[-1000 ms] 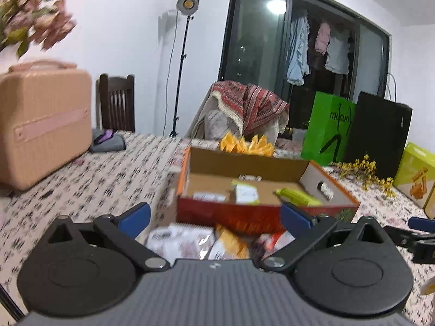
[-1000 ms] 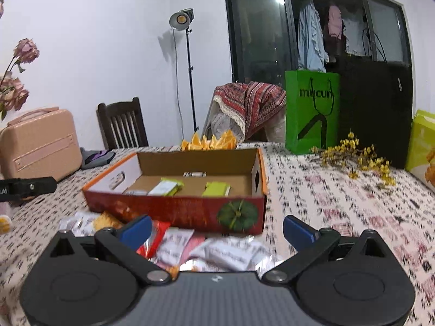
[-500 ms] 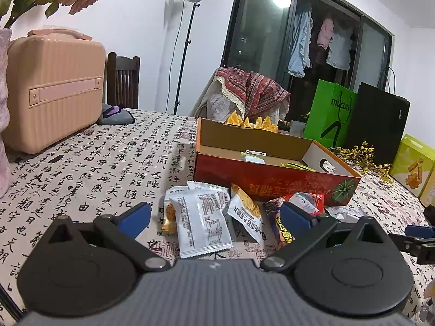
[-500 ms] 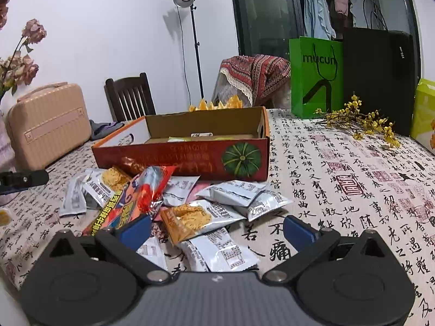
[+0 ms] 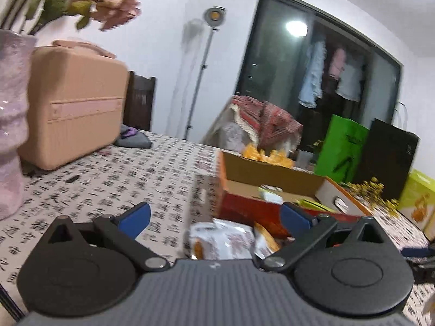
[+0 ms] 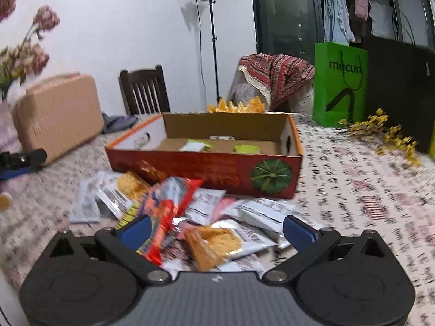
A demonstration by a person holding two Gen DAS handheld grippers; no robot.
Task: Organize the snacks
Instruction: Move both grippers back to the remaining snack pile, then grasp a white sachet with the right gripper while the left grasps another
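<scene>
Snack packets [image 6: 206, 217] lie heaped on the patterned tablecloth [image 6: 367, 190] against the cardboard box [image 6: 206, 163] at 12 o'clock; right gripper [image 6: 217, 229] and left gripper [image 5: 214, 218] gape wide, holding nothing

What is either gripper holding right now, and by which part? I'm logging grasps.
Nothing is held. The left gripper and the right gripper are both open, above the snack packets on the table.

One cardboard box [image 6: 206, 163] holds three snack packets [image 6: 246, 148] (two green, one white); roughly ten packets [image 6: 212, 241] lie heaped outside; two shopping bags [image 6: 339, 81] stand behind.
</scene>
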